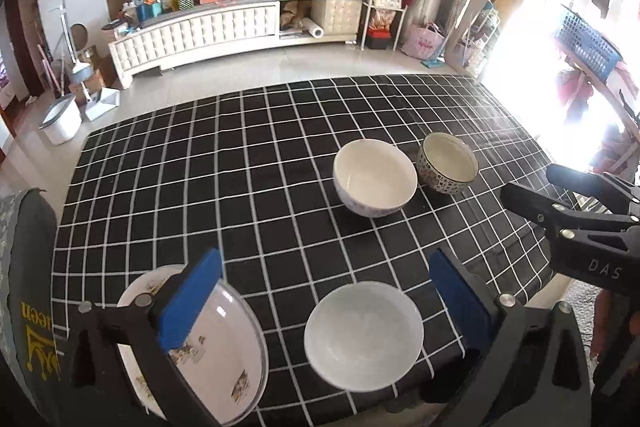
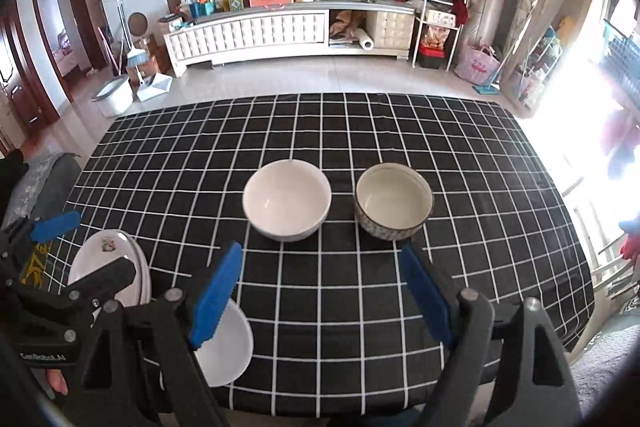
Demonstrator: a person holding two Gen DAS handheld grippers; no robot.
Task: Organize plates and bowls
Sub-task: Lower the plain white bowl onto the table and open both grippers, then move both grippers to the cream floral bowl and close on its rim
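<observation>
I count three bowls on the checked tabletop [image 2: 320, 131]: a plain white bowl [image 1: 363, 334] nearest me, a taller white bowl [image 2: 287, 200] and a patterned bowl [image 2: 394, 201] side by side farther out. Stacked plates [image 1: 224, 347] sit at the near left; their number is unclear. My left claw [image 1: 326, 301] and right claw [image 2: 322, 297] both gape wide, holding nothing.

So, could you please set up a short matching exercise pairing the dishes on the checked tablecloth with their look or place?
Things:
1. near bowl
2. patterned bowl
3. plates
4. middle bowl

Descriptions:
A. speckled dark outside, farthest right
B. stacked at the table's near left edge
C. plain white, alone, nearest the left gripper's fingers
D. white, just left of the speckled bowl

Pairs: 1-C, 2-A, 3-B, 4-D
</observation>
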